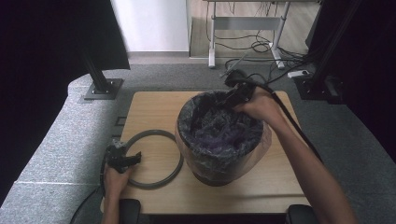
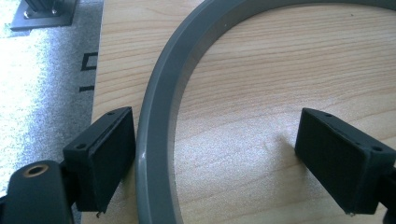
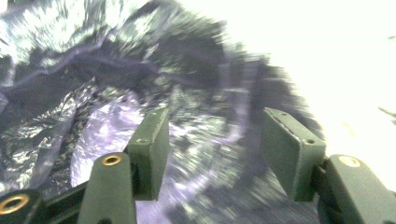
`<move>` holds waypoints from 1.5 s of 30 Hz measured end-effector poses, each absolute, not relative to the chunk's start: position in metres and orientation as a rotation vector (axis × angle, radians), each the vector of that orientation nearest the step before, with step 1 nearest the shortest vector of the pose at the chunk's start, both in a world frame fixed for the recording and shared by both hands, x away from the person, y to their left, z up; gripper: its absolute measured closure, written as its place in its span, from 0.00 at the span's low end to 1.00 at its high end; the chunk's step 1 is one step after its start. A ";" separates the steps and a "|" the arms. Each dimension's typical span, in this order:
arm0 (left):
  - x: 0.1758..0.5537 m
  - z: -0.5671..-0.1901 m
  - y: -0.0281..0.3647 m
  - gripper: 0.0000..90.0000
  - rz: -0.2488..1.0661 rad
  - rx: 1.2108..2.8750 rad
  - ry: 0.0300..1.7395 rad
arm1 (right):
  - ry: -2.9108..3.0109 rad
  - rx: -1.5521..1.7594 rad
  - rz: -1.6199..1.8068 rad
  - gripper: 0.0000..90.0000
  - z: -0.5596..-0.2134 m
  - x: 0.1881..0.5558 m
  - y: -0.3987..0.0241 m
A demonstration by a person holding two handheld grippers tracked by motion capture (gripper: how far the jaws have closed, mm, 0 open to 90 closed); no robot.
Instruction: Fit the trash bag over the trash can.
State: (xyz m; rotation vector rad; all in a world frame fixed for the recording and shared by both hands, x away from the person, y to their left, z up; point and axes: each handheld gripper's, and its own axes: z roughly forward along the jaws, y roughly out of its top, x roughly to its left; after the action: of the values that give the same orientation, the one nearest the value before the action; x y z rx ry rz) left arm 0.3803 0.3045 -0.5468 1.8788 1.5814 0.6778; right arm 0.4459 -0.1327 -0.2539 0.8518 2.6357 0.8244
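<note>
While the wooden surface (image 1: 154, 109) carries everything, I start with the biggest piece: the round bin (image 1: 219, 140), dressed in a crinkly, glossy purple-black bag (image 1: 219, 133) whose thin clear edge drapes over the rim. I judge the lining roughly half done: film is in and folded over, but it sits loose (the retaining step remains). My right tongs (image 1: 236, 96) work at the far rim, spread, with blurred film between them and nothing visibly pinched. Next, the smooth grey ring (image 1: 154, 158), flat beside the bin, not yet fitted. My left tongs (image 1: 127, 160) straddle its near-left arc, spread, one pad just beside the band.
</note>
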 end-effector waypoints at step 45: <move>0.380 -0.547 0.303 0.14 0.679 1.877 1.583 | 2.476 1.025 0.716 0.37 -0.263 0.455 -0.183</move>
State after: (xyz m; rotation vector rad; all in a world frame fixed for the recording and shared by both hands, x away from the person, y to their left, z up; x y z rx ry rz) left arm 0.3802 0.3034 -0.5469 1.8769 1.5827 0.6788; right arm 0.4547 -0.1827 -0.2629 1.0247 2.4760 0.7156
